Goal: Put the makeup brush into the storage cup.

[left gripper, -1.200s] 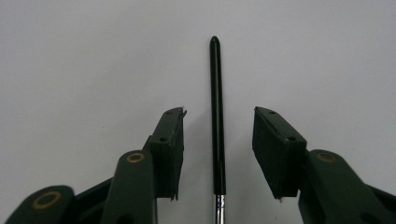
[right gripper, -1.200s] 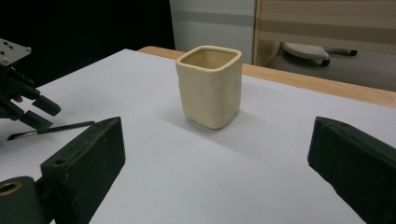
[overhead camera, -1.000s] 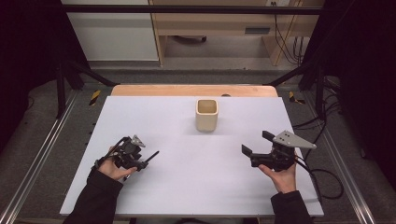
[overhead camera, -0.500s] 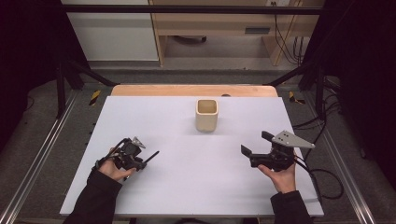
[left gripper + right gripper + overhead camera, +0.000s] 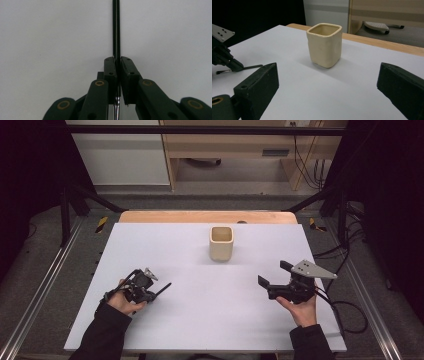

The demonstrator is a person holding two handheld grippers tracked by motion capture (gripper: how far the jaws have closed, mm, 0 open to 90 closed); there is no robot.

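A thin black pen (image 5: 116,30) with a silver section runs between my left gripper's (image 5: 118,60) jaws, which have just been closing and now press on it from both sides. In the high view the left gripper (image 5: 150,293) rests low at the table's front left, the pen (image 5: 162,287) pointing right and away. A cream square cup (image 5: 221,242) stands upright at mid-table. My right gripper (image 5: 273,274) hovers at the front right, open with nothing between its jaws. In the right gripper view, that gripper (image 5: 329,75) faces the cup (image 5: 324,45), and the left gripper (image 5: 222,57) and pen (image 5: 249,67) show farther off.
The white table top (image 5: 200,320) has a wooden strip (image 5: 200,216) along its far edge. Black frame posts and metal rails flank the table. A cable (image 5: 350,310) trails from the right gripper over the right edge.
The left gripper's jaws have drawn together onto the pen. Both hands and the cup stay where they were.
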